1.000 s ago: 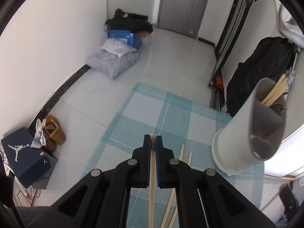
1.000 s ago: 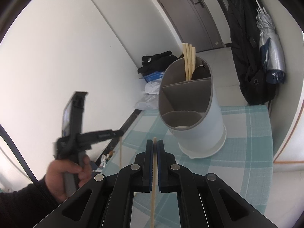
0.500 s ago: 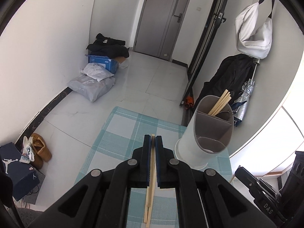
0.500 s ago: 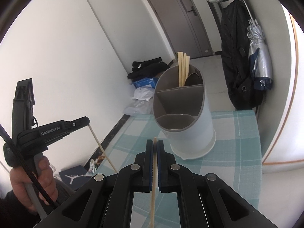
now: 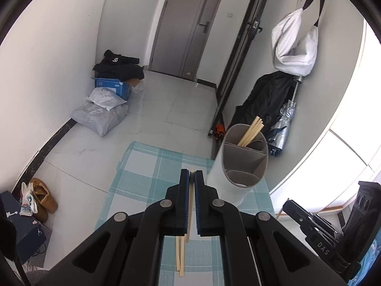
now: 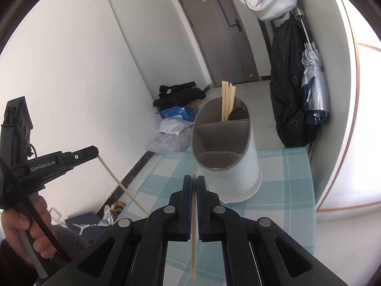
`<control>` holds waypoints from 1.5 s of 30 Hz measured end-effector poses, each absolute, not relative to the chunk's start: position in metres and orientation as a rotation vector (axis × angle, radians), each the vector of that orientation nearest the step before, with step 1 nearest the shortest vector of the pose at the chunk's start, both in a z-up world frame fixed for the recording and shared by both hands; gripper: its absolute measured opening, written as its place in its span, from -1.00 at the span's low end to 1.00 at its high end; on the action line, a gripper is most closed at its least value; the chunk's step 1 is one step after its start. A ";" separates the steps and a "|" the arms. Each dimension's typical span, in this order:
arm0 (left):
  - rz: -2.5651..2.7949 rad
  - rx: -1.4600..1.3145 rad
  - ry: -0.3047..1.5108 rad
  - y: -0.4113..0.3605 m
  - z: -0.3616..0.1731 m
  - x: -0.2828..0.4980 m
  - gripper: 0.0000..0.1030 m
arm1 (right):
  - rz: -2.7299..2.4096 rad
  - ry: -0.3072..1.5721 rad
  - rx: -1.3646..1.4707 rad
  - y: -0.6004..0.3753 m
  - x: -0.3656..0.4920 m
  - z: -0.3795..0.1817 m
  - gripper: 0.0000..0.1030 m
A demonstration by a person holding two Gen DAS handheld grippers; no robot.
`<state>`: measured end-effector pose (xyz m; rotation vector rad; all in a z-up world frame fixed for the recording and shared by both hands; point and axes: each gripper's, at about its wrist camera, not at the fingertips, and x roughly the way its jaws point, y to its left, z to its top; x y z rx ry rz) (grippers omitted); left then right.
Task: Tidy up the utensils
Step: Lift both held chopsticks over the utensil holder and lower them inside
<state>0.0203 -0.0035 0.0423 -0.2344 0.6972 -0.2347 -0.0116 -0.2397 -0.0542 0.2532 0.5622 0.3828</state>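
A white utensil holder (image 5: 240, 166) with grey dividers stands on the teal checked tablecloth (image 5: 142, 174); several wooden chopsticks (image 5: 250, 132) stand in its far compartment. It also shows in the right wrist view (image 6: 228, 152). My left gripper (image 5: 191, 178) is shut on a chopstick (image 5: 189, 214), held above the cloth left of the holder. Two more chopsticks (image 5: 179, 255) lie on the cloth below it. My right gripper (image 6: 194, 183) is shut on another chopstick (image 6: 194, 226), just in front of the holder. The left gripper (image 6: 95, 152) with its chopstick also shows there.
Beyond the table edge, the floor holds bags and a blue box (image 5: 104, 104), shoes (image 5: 42, 197) and a shoebox. A black coat and umbrella (image 5: 276, 109) hang by the wall right of the holder. A grey door (image 5: 185, 26) is at the back.
My left gripper has risen and pulled back with its chopstick; the holder now sits smaller and farther. My right gripper has drawn back a little from the holder.
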 end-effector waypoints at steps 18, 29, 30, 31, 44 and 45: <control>-0.352 -0.226 0.684 -0.022 0.071 0.007 -0.98 | 0.368 0.501 0.269 -0.238 -0.007 -0.030 -0.95; -0.427 -0.245 0.652 -0.040 0.109 0.022 -0.98 | 0.342 0.451 0.287 -0.269 0.001 0.007 -0.94; -0.434 -0.250 0.648 -0.042 0.112 0.024 -0.98 | 0.341 0.445 0.287 -0.272 0.002 0.011 -0.94; -0.443 -0.259 0.644 -0.043 0.116 0.027 -0.98 | 0.337 0.438 0.287 -0.275 0.004 0.017 -0.94; -0.534 -0.330 0.589 -0.057 0.157 0.074 -0.98 | 0.328 0.332 0.236 -0.290 0.047 0.086 -0.94; -0.535 -0.332 0.587 -0.057 0.158 0.078 -0.98 | 0.331 0.326 0.228 -0.289 0.052 0.091 -0.94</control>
